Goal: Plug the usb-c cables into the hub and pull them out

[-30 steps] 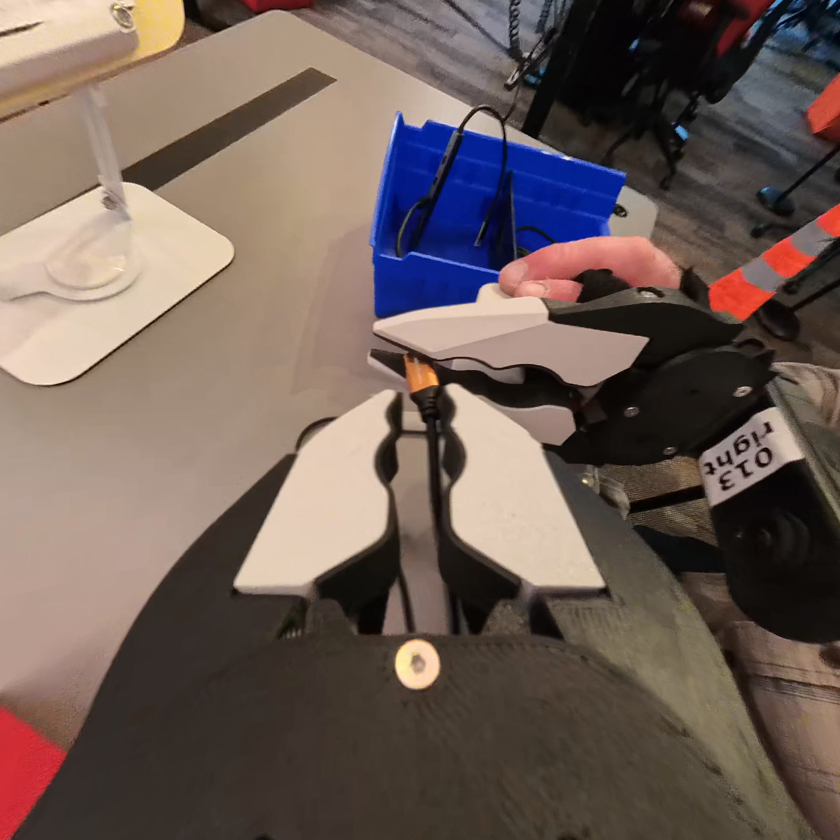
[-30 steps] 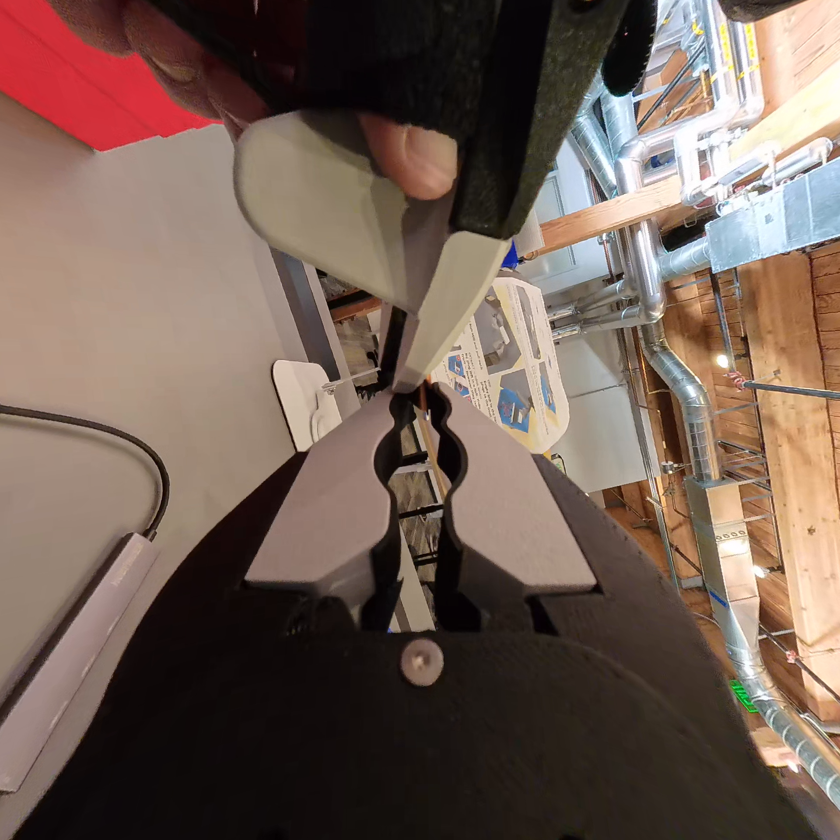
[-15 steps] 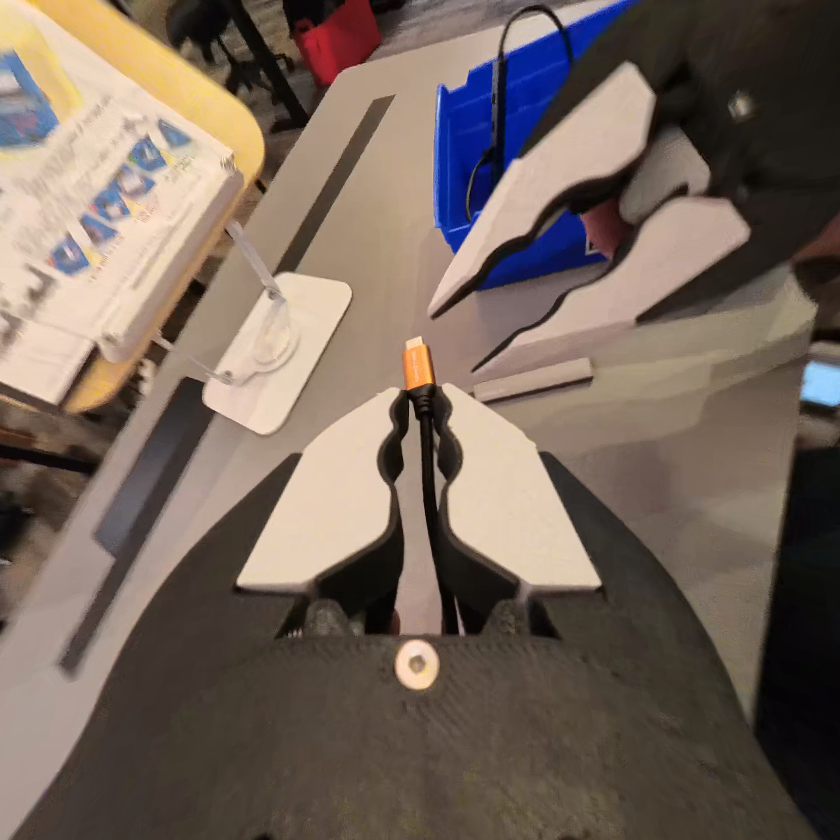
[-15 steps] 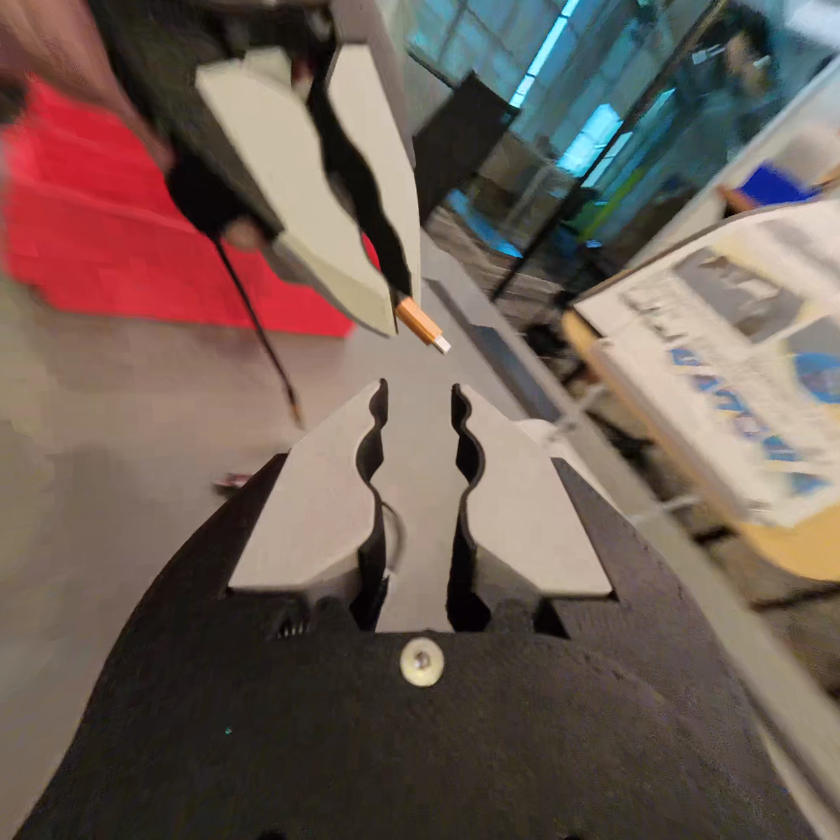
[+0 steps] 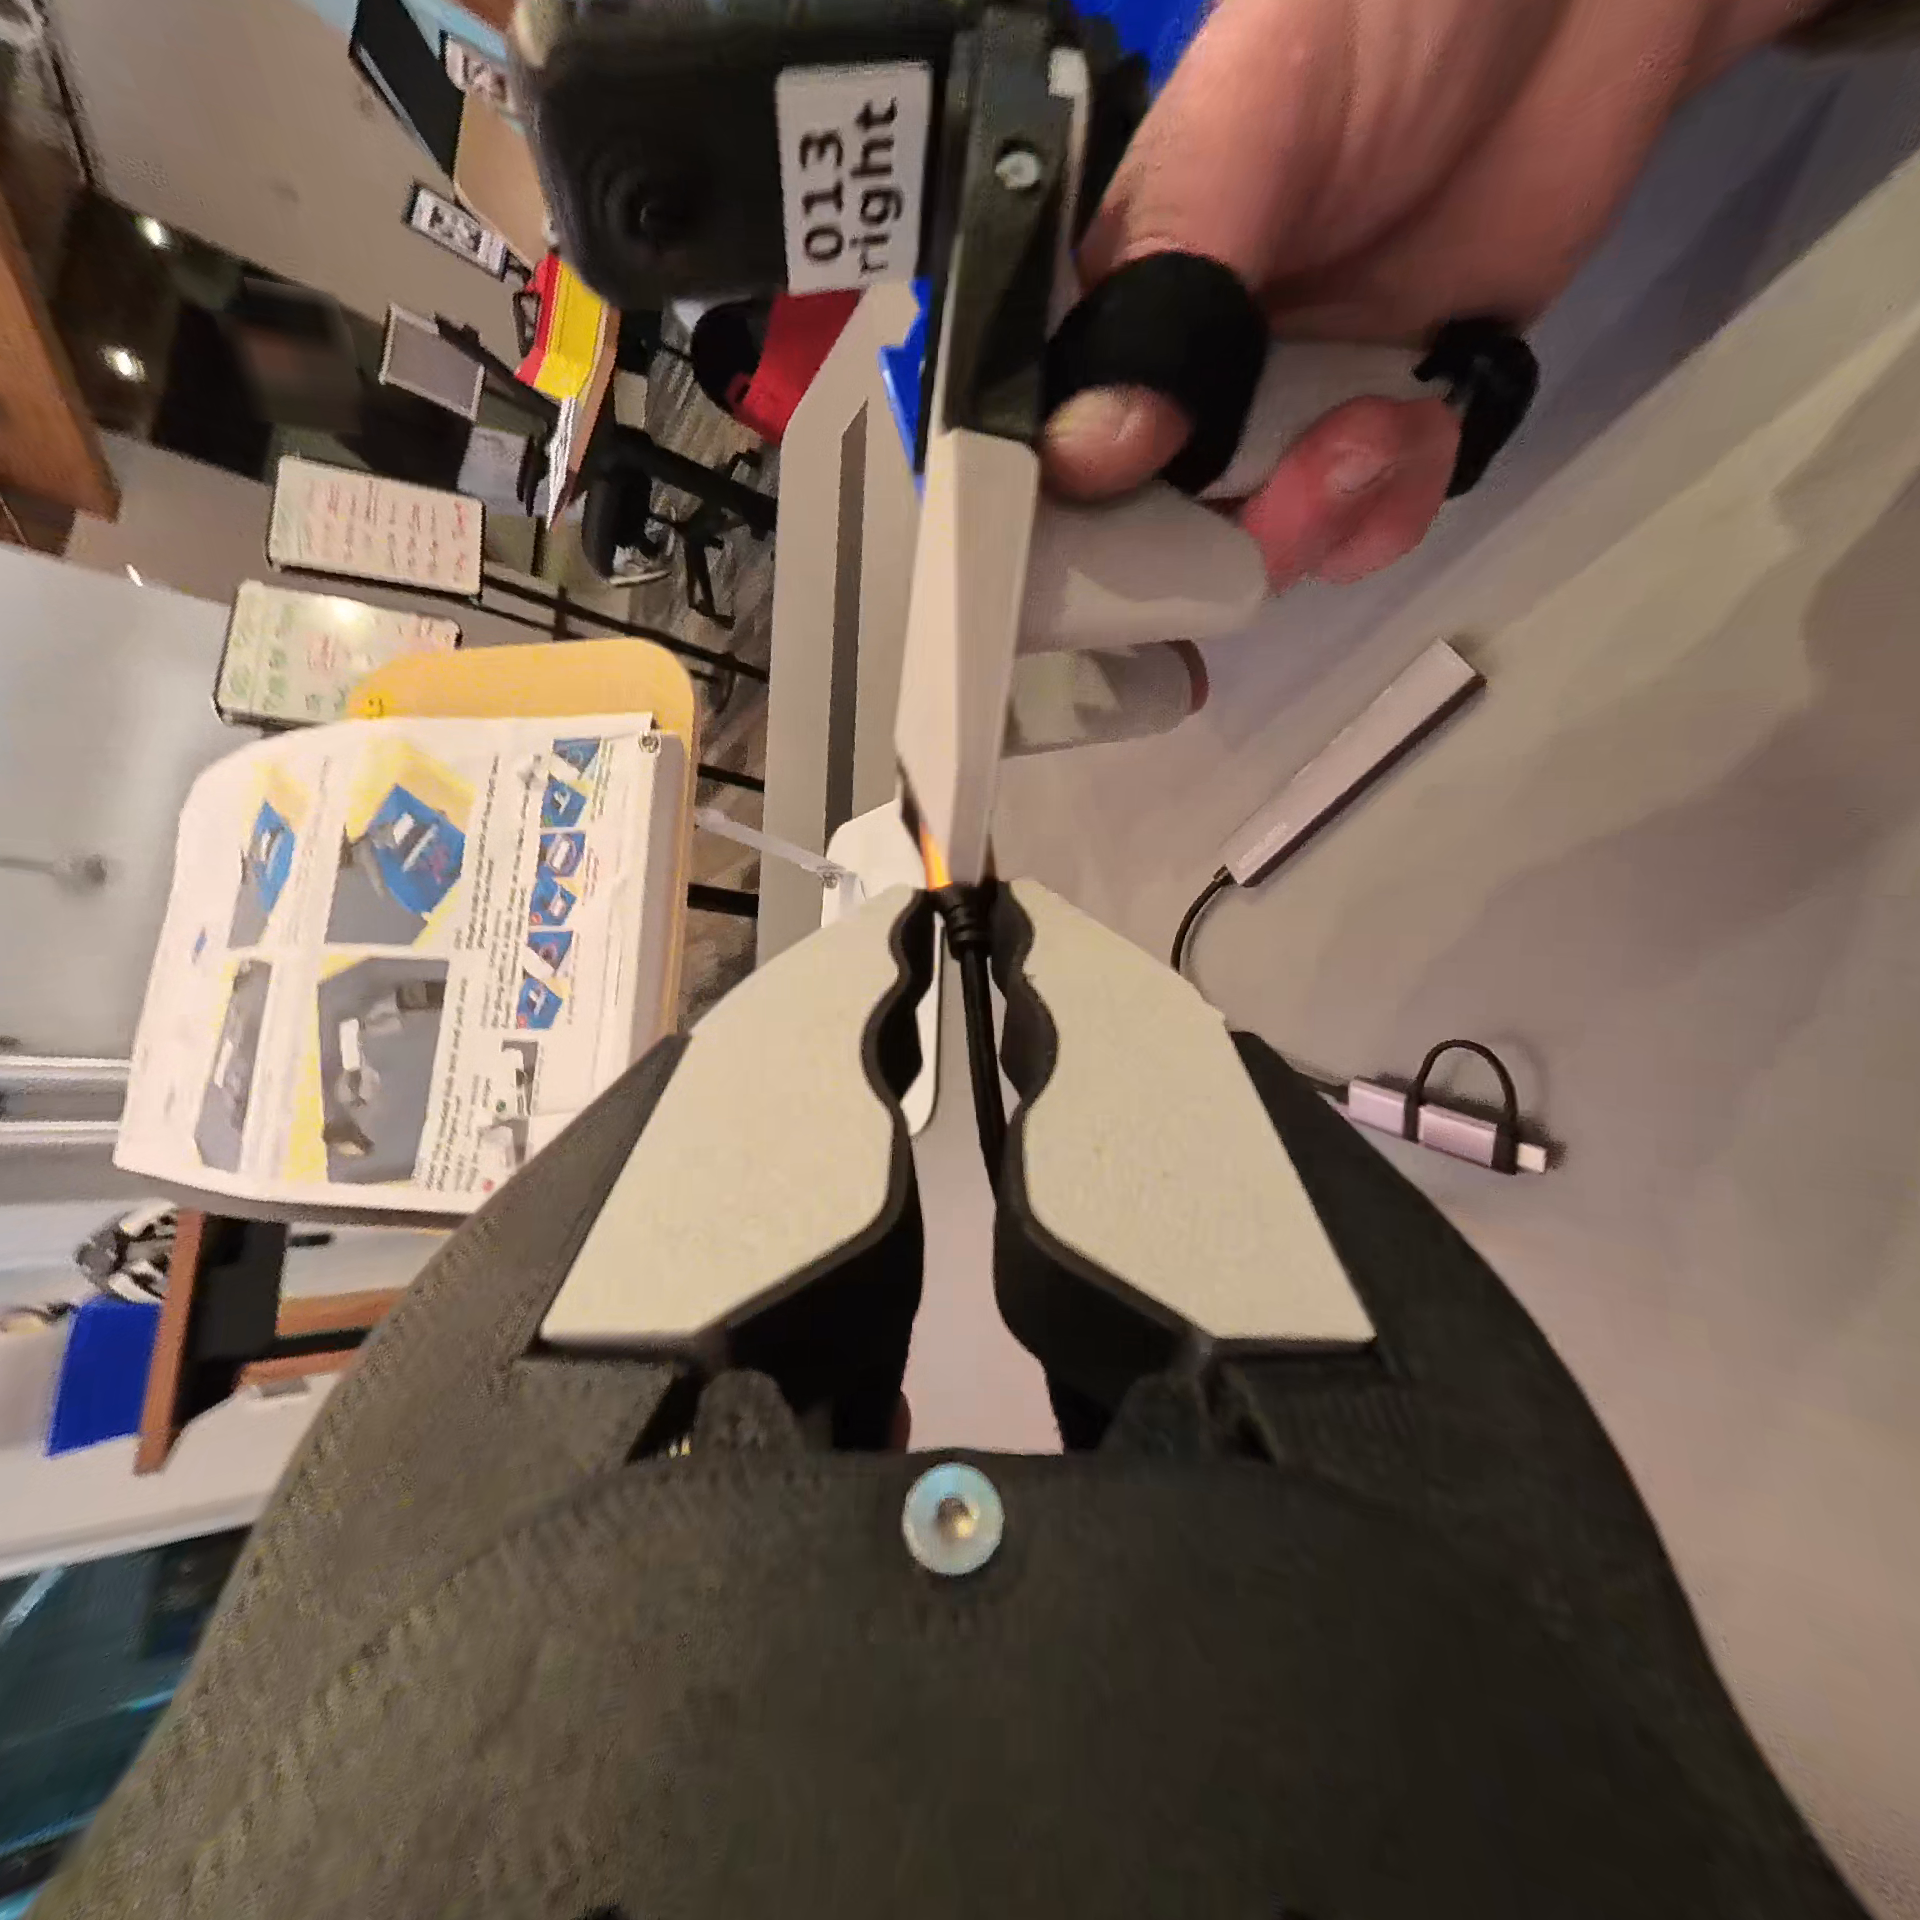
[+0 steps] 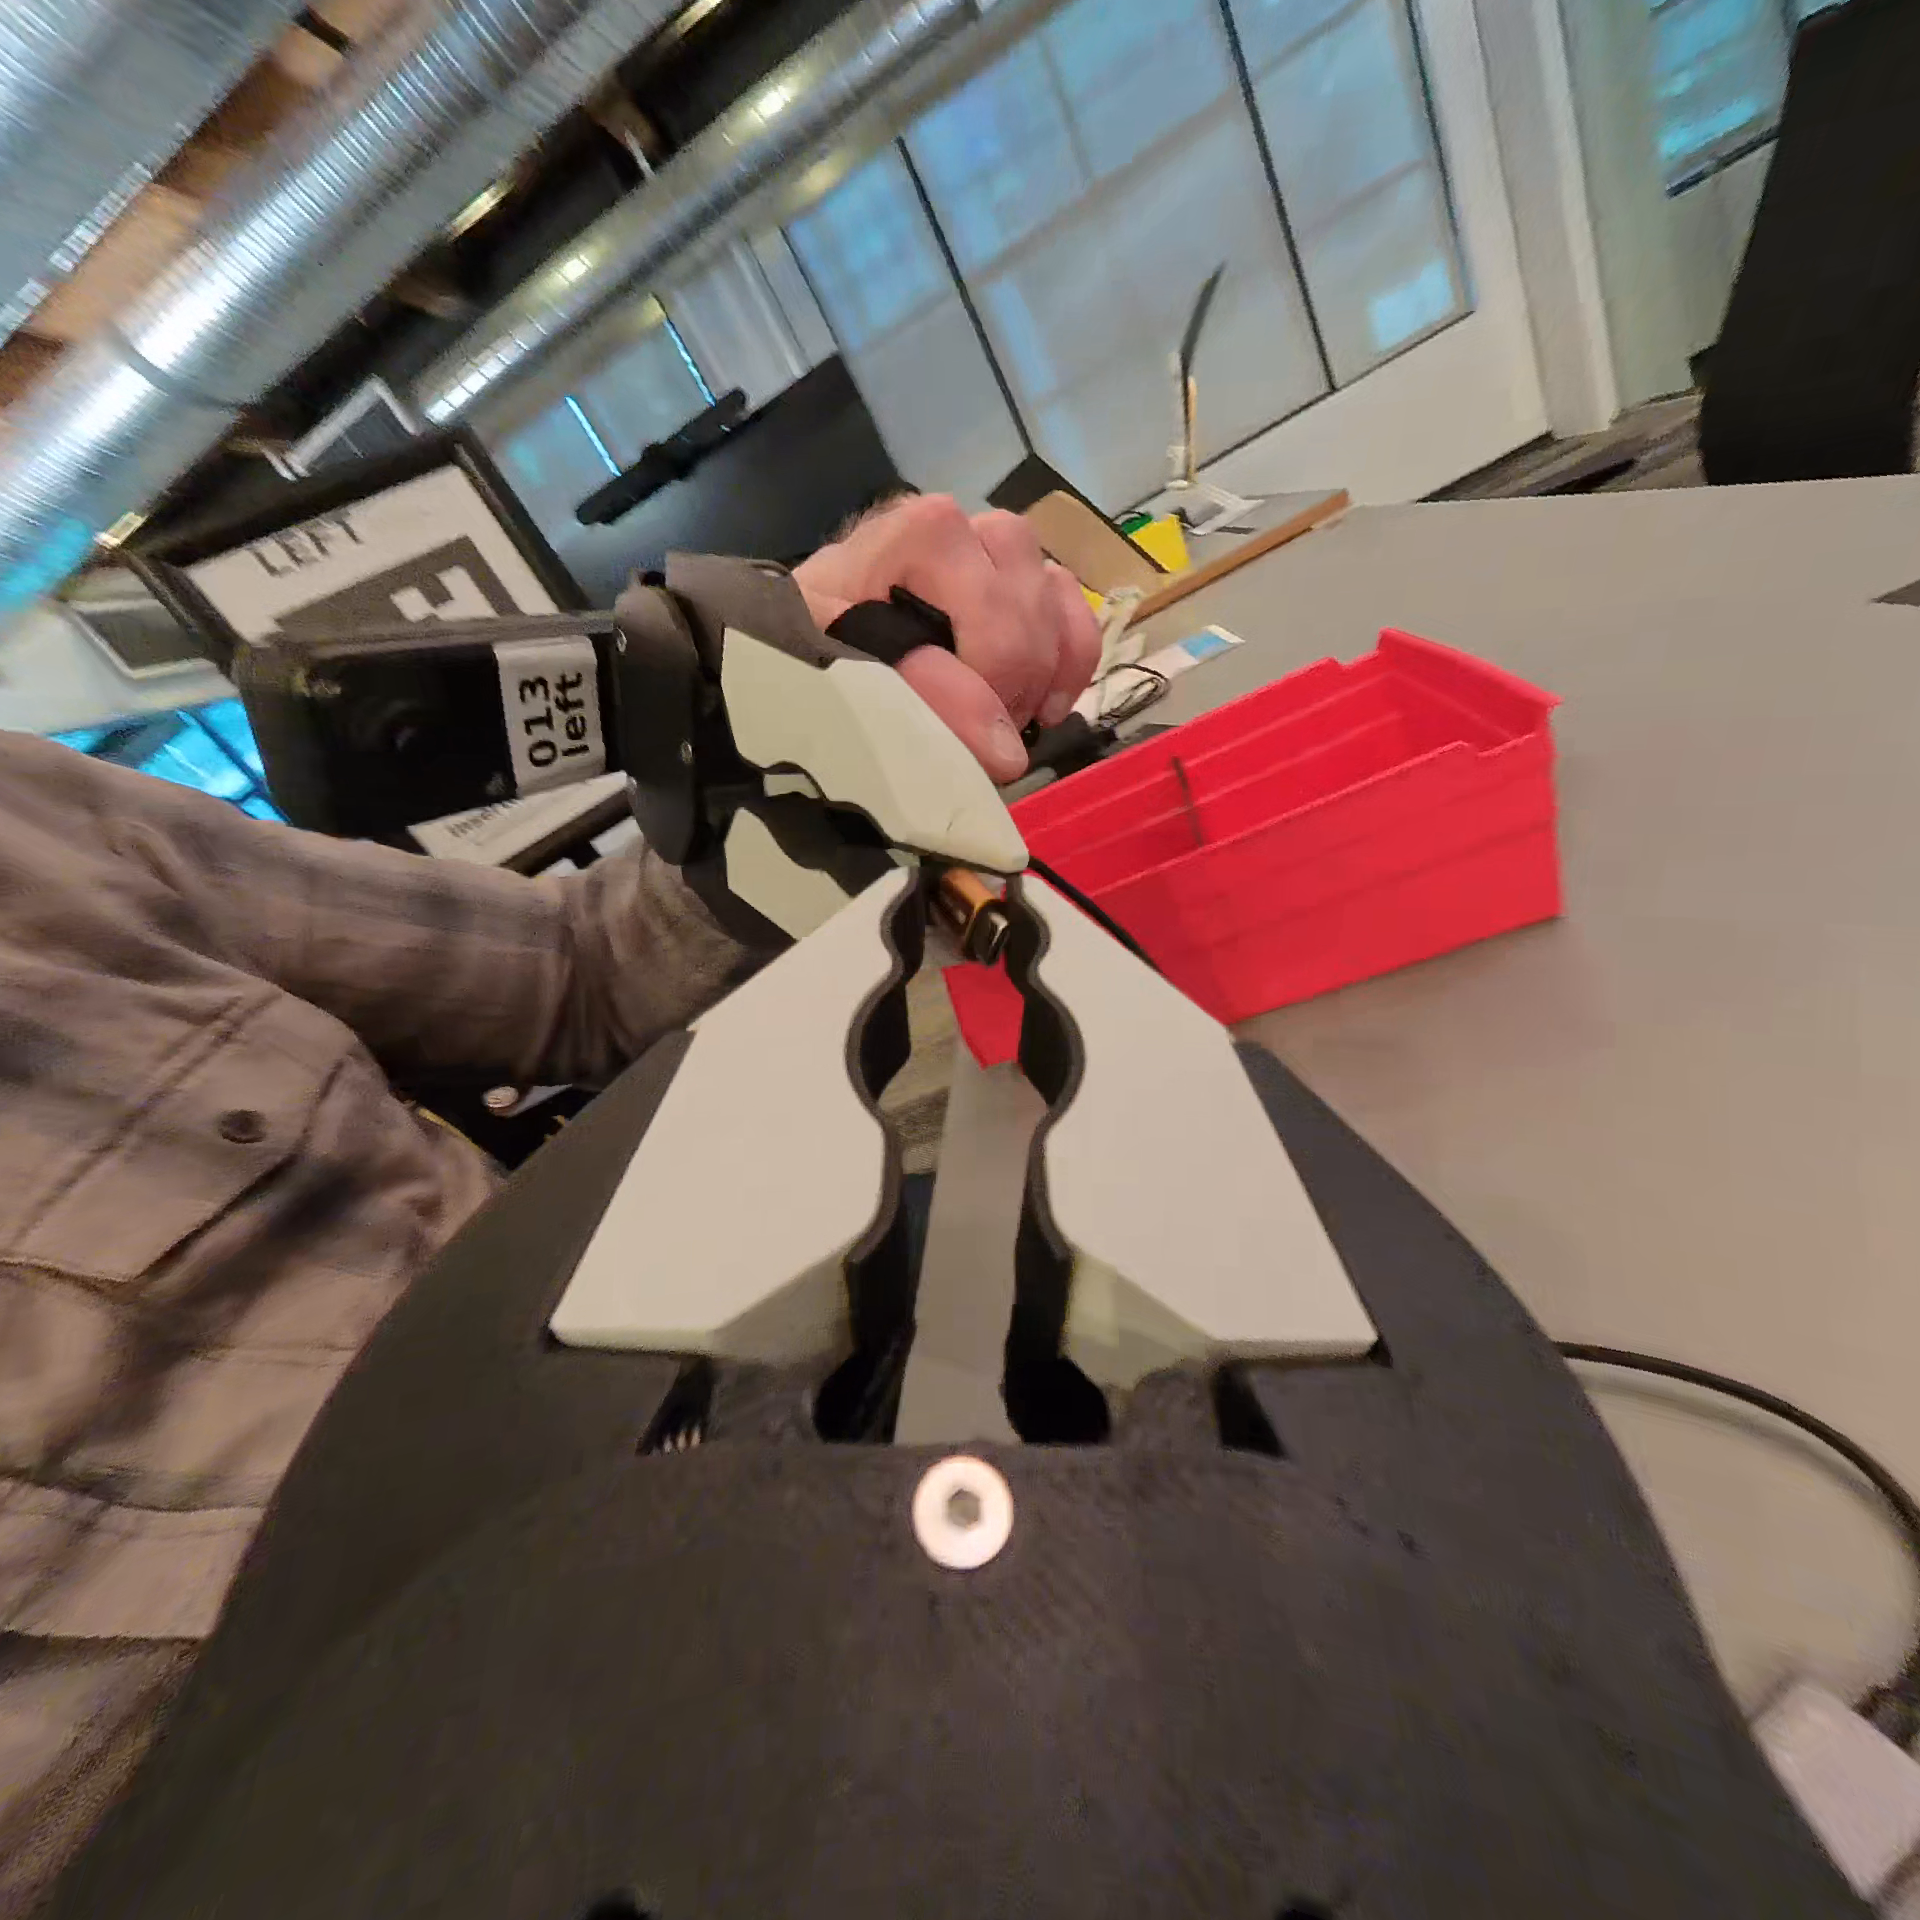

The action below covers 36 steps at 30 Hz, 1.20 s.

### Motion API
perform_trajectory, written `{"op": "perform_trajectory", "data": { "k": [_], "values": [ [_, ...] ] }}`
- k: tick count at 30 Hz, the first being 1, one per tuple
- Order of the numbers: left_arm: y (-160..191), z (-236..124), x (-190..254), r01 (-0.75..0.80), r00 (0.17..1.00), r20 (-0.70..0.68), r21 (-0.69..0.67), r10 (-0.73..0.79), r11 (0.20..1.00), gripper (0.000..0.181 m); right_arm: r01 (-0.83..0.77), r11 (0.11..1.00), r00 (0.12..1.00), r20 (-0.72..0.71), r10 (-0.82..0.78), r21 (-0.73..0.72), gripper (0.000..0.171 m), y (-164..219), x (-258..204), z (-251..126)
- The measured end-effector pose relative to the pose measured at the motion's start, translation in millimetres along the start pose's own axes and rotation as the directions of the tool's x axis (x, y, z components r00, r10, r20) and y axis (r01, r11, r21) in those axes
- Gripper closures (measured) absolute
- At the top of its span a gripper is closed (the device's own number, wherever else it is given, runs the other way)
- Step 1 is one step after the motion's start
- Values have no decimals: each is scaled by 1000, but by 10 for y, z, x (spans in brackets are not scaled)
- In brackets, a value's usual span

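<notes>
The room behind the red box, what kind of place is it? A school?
Probably an office or workshop, not a school. Big silver air pipes hang under the ceiling, a wall of windows runs along the back, and the red bin sits on a large grey work table.

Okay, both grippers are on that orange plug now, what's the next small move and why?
Probably close the right gripper on the orange plug before the left gripper lets go. The left holds only the black cable behind the plug, whose tip sits between the right jaws, which look slightly apart. The hub lies on the table, unconnected.
</notes>
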<state>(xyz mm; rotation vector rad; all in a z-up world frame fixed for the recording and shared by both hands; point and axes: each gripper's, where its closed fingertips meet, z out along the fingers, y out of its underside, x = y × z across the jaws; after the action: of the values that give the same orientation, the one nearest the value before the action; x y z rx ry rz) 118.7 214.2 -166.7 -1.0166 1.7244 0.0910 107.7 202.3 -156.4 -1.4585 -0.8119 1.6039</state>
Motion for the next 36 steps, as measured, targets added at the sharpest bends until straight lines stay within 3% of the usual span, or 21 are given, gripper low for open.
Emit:
{"op": "perform_trajectory", "data": {
  "k": [6,12,19,26,36],
  "values": [
    [-81,-13,-14,-69,997,23,19,69,997,170,-38,997,995,91,32,70,167,-37,-90,-37],
    [-161,-35,-87,68,996,47,110,-73,992,152,-82,990,986,155,63,118,167,-51,-153,-38],
    [-285,-67,-18,176,984,-25,194,-174,965,166,-83,992,974,218,61,97,168,-59,-252,-11],
    [-373,-161,-55,342,940,-99,287,-327,895,166,-39,989,956,293,-5,144,168,-112,-353,-1],
    [-358,-185,-53,320,946,-43,288,-321,903,167,-54,979,948,317,-11,194,167,-120,-356,-3]
  ]
}}
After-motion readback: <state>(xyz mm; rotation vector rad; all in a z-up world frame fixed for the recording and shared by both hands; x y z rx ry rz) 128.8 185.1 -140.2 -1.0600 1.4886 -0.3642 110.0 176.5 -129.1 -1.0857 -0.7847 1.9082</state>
